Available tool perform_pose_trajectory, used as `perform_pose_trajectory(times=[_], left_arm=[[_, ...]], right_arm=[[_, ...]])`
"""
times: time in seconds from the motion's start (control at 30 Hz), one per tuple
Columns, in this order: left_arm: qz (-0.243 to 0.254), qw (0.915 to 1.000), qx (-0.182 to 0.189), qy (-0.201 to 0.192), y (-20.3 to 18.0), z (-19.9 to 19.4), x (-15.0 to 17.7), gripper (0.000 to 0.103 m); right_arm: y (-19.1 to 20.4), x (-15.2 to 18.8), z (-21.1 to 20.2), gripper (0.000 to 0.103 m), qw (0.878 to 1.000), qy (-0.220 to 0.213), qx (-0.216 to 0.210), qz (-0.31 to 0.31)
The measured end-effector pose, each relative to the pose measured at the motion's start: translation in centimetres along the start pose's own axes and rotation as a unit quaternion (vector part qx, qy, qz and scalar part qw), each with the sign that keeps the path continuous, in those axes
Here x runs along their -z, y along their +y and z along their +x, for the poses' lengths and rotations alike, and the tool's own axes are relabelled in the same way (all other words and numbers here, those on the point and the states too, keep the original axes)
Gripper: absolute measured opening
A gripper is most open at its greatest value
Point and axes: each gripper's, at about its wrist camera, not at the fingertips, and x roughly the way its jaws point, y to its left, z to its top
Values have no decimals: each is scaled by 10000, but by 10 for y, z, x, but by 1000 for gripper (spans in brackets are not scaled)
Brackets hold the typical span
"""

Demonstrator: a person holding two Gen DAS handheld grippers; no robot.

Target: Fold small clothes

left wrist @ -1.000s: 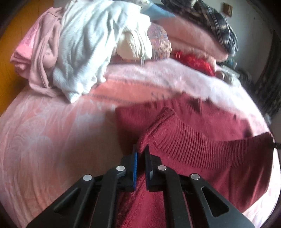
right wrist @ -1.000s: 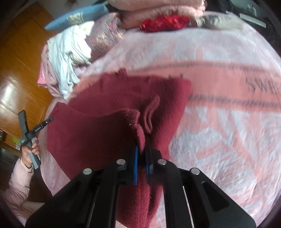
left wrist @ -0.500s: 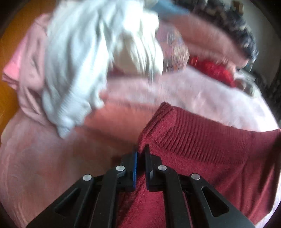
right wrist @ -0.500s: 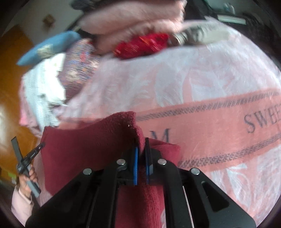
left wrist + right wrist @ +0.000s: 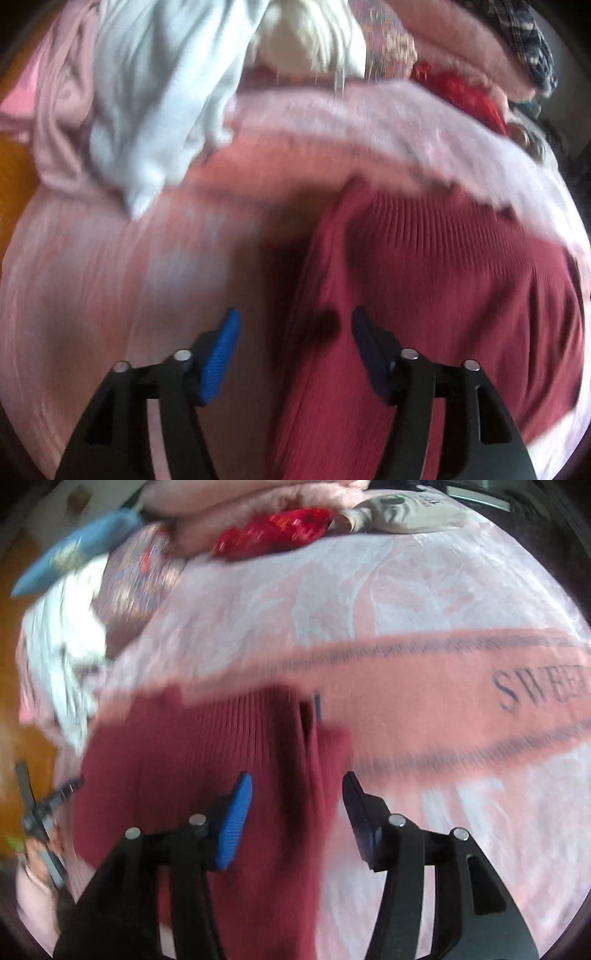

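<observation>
On the bed, spread over a pink fleece blanket [image 5: 424, 602] with a darker salmon band and dark lettering, lies a dark red ribbed knit sweater [image 5: 443, 280], seen in the right wrist view as well [image 5: 192, 760]. Both views are blurred by motion.

Seen from the left wrist, the left gripper [image 5: 293, 328] stands wide open, its blue-padded fingers [image 5: 221, 350] spread apart with nothing between them; the left edge of the red sweater runs up under the gap, and the rest of the garment lies to the right of it. Beyond, at the far side of the bed, sits a heap of loose clothes: a pale blue-white knit garment [image 5: 155, 92], a dusty pink garment [image 5: 59, 110] to its left, and a cream bundle [image 5: 310, 40] behind.

From the right wrist view, the right gripper [image 5: 297, 794] is likewise spread wide and holds nothing. A raised fold at the sweater's right edge [image 5: 325, 753] lies below the gap between the fingers; whether either pad touches the cloth cannot be told. A bright red crumpled item [image 5: 273, 531] rests near folded pink bedding at the head of the bed. At the far left, the left gripper [image 5: 48, 797] shows small, beside the sweater's opposite edge.
</observation>
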Motion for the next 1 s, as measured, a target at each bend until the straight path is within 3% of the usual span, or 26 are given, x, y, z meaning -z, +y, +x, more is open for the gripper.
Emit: perform_pose_trajectory(times=[0.17,0.27,0.3,0.33,0.37,0.4,0.43,0.57,0.63,0.77,0.87,0.97,1.0], left_arm=[[-63,9992,338,192,16,-11,61,70],[-101,9983,499,289,15,-10,82,71],[-5,9983,508,294,10,-10,87,70],[86,9985,454,278,7,-10,89,66],[180,9987,419,231,3,-11,92,54],[276,9984,446,197,-2,-12,94,47],[307,9986,379,180,-3,-12,95,44],[237,9984,510,110,-1,-25,92,12],[163,9970,751,134,5,-30,92,12],[243,9970,696,253,9,-10,98,15],[315,9970,667,226,6,-6,97,16],[335,9968,687,230,6,-9,96,19],[319,9966,725,222,7,-12,96,24]], right_arm=[[4,71,-2,57,9971,658,-315,-205],[2,108,14,57,9940,1001,-407,-172],[2,114,18,49,9930,1051,-510,-163],[2,119,22,31,9923,1057,-624,-157],[2,123,22,26,9936,958,-562,-213],[3,123,20,14,9941,895,-552,-271],[3,123,16,10,9941,841,-642,-256],[4,128,-19,9,9942,577,-842,-343],[0,130,-29,8,9940,612,-852,-318],[-16,142,12,9,9924,1069,-587,-151],[-22,141,25,10,9915,1086,-713,6],[-24,139,12,20,9919,983,-802,-50],[-26,139,8,28,9928,924,-756,-35]])
